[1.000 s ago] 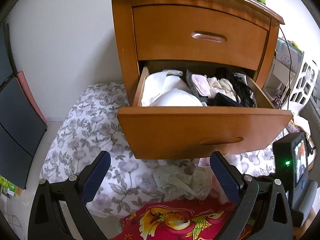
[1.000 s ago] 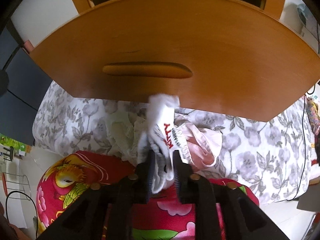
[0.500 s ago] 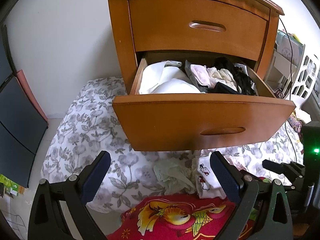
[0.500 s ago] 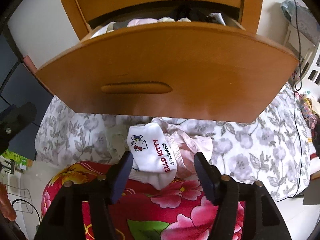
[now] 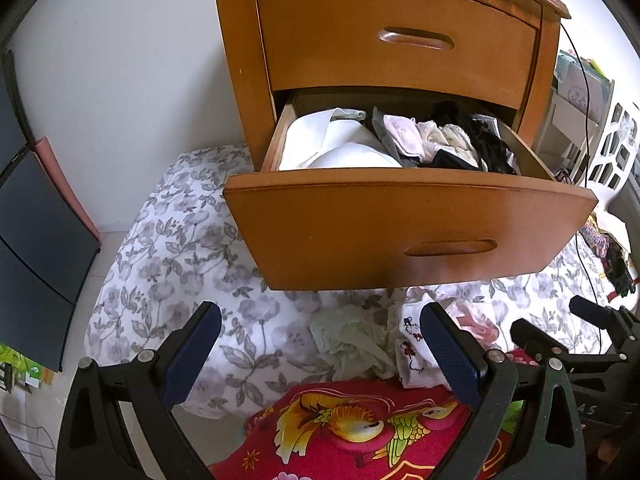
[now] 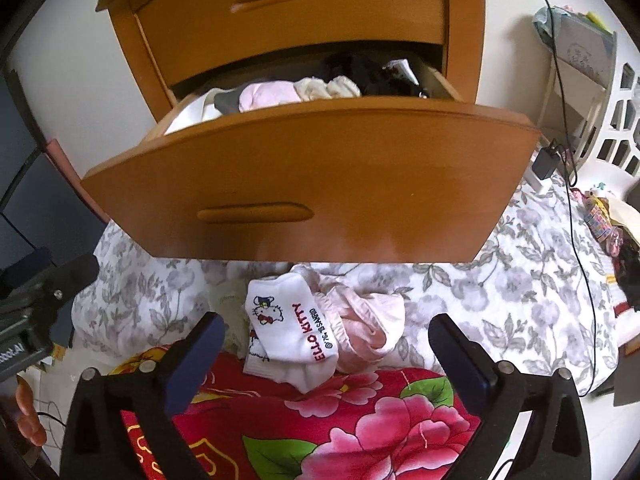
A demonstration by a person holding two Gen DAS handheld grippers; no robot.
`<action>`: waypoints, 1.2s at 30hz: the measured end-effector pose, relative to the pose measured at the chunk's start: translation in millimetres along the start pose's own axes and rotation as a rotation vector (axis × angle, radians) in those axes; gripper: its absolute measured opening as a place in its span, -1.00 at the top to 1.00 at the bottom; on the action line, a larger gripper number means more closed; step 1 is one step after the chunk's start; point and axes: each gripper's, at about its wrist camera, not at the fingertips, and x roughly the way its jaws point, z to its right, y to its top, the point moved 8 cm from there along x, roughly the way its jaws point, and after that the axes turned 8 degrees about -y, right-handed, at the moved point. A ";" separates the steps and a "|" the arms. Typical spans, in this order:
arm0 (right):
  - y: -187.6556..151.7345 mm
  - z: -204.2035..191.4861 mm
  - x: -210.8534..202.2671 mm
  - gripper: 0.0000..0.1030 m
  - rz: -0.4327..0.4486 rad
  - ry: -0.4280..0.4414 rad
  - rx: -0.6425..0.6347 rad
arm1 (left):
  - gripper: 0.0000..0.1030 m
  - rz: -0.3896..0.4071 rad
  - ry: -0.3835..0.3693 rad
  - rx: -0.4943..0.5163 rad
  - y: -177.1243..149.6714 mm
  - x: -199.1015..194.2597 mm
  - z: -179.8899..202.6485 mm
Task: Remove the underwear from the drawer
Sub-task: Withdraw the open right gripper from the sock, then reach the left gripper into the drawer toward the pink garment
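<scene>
Nearest, in the right wrist view: right gripper (image 6: 324,354) with jaws opening wide, nothing pressed between the pads, poised above a white cartoon sock (image 6: 294,334) and a pink garment (image 6: 370,322) lying loose on the flowered bedding (image 6: 520,280), partly over a red quilt (image 6: 340,420). Left gripper (image 5: 320,350) likewise spread apart and empty, above a pale green garment (image 5: 352,344). Farther back, the open drawer (image 5: 400,224), more underwear (image 5: 404,142) bunched inside.

Risks, as a guess: overhanging drawer front ready to catch a rising gripper; tangled pieces likely to come out in a clump or snag on the rim.

Left view alone: full look into the drawer, white cloth at its left side. Right view alone: lettering on the sock, a charger and cable beyond.
</scene>
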 end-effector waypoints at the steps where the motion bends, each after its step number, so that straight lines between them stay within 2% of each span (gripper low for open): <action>1: 0.4 0.7 -1.7 -1.00 0.007 0.002 0.002 | -0.93 0.000 0.000 0.001 -0.4 0.3 0.3; 14: 12.5 10.0 -32.2 -1.00 0.142 -0.021 0.018 | -0.93 0.045 0.008 -0.043 4.4 -3.2 -5.6; 19: 14.9 7.2 -44.2 -1.00 0.175 -0.018 0.001 | -0.93 0.052 0.013 -0.062 5.1 -2.5 -8.4; 23: 13.9 3.5 -49.7 -1.00 0.187 -0.016 -0.013 | -0.93 0.080 -0.012 -0.065 11.6 -9.1 -7.9; 30: 12.3 11.2 -50.4 -1.00 0.196 -0.016 0.012 | -0.93 0.137 -0.040 -0.032 45.1 -27.4 -9.2; 36: 12.5 22.0 -46.8 -1.00 0.196 -0.033 0.030 | -0.93 0.106 -0.065 0.034 87.1 -27.5 -4.9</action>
